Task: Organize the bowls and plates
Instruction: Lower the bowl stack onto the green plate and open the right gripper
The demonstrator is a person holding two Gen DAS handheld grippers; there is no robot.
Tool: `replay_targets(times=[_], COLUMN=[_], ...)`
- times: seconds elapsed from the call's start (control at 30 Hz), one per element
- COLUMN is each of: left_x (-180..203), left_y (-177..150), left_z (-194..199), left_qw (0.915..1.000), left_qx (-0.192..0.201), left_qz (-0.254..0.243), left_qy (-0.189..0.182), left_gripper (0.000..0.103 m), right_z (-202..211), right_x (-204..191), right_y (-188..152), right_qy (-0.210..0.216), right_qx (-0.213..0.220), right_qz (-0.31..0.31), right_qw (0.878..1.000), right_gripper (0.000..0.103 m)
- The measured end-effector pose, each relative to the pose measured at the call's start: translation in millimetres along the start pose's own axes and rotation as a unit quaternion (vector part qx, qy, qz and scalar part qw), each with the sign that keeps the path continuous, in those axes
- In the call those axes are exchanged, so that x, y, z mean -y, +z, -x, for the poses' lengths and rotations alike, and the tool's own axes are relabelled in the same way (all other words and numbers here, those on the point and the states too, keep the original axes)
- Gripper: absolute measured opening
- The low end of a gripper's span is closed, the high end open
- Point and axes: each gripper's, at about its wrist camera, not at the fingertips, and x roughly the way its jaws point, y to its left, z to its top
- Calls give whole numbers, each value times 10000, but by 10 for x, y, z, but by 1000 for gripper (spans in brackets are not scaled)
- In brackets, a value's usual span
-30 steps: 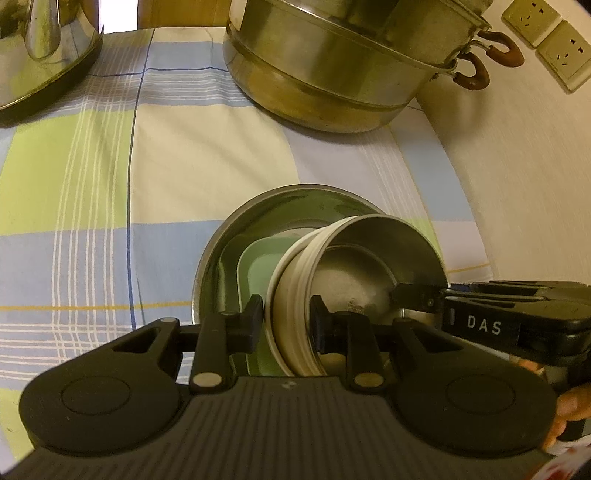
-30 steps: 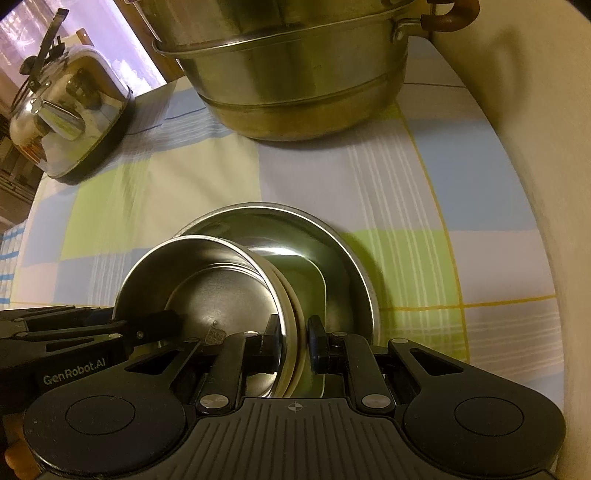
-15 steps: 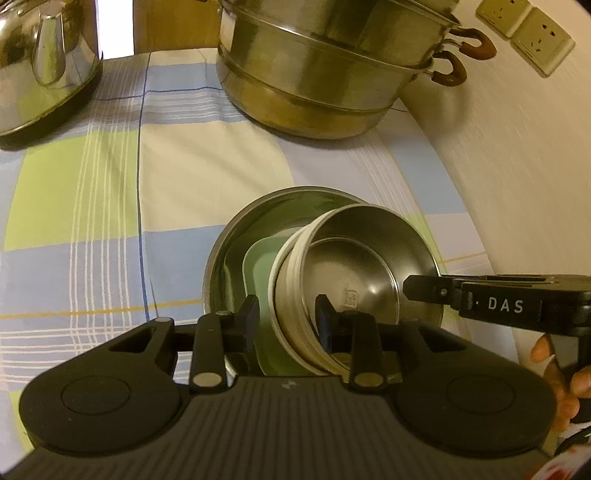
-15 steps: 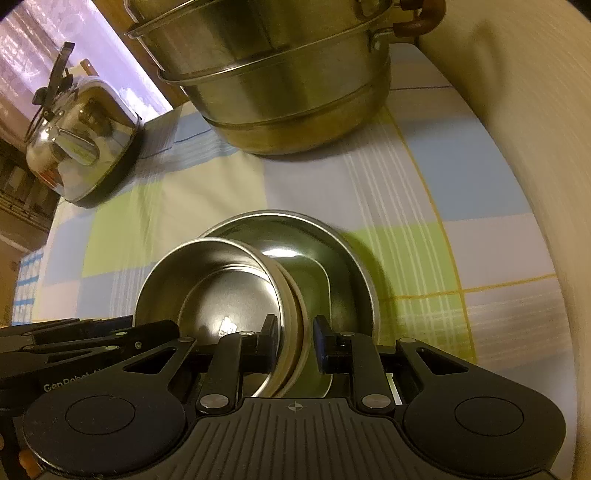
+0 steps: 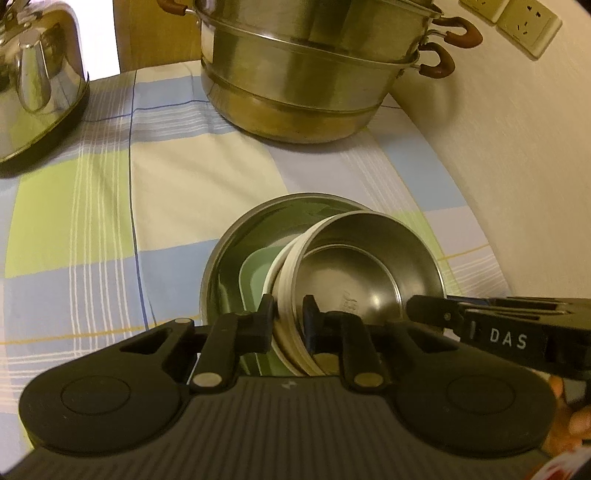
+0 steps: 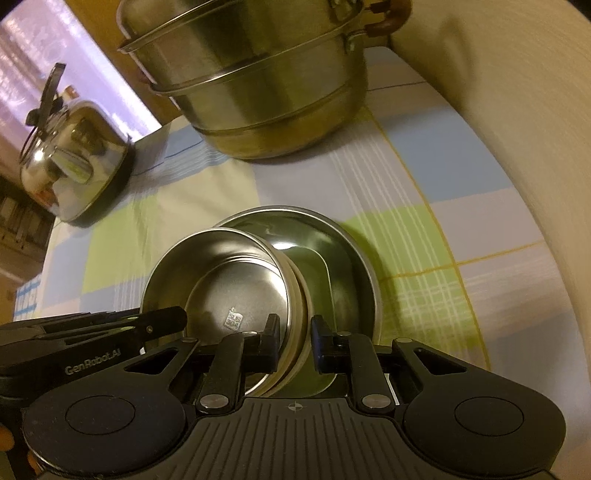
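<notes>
Two handheld black two-finger grippers hold one small round steel bowl with a cream outer wall [image 5: 365,266] by opposite sides of its rim. The left gripper [image 5: 288,325] has just been closing, and its pads now pinch the bowl's near-left wall. The right gripper [image 6: 293,341] has just narrowed a little after widening, and it too clamps the rim, steel inside one pad, cream wall inside the other.

Compared with a second ago the bowl sits more level and more squarely over the wide shallow steel plate [image 5: 229,258] beneath it, which also holds a pale green rounded-square dish [image 5: 255,269]. That suggests the bowl is being nested into the stack and is nearly seated (whether its base touches the green dish cannot be told).

The stack rests on a checked tablecloth [image 5: 166,192] in pale blue, lime green and cream. Behind stand a large two-tier steel steamer pot with brown handles [image 5: 306,74] and a shiny steel kettle [image 5: 37,81]. A cream wall with sockets [image 5: 513,18] runs along the right.
</notes>
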Motion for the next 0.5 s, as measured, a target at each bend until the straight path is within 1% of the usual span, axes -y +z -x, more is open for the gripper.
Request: replay_targets(times=[0.2,0.37,0.5], left_x=[19,27,33], left_y=[12,8,-9], left_z=[1,16,72], left_qw=[9999,9999,9999], left_qx=[4,4,72], left_qz=[-77,-75,-70], left_qy=[80,112,129], left_gripper=[16,19,19], right_z=[17,33,64], right_x=[-3,-23,-45], right_y=[-21,-27,-19], right_qy=[-60,-43,-62], right_qx=[30,95,183], right_qz=[-211,-179,-134], right_qw=[9998,9998,9997], right_gripper=[17,17,17])
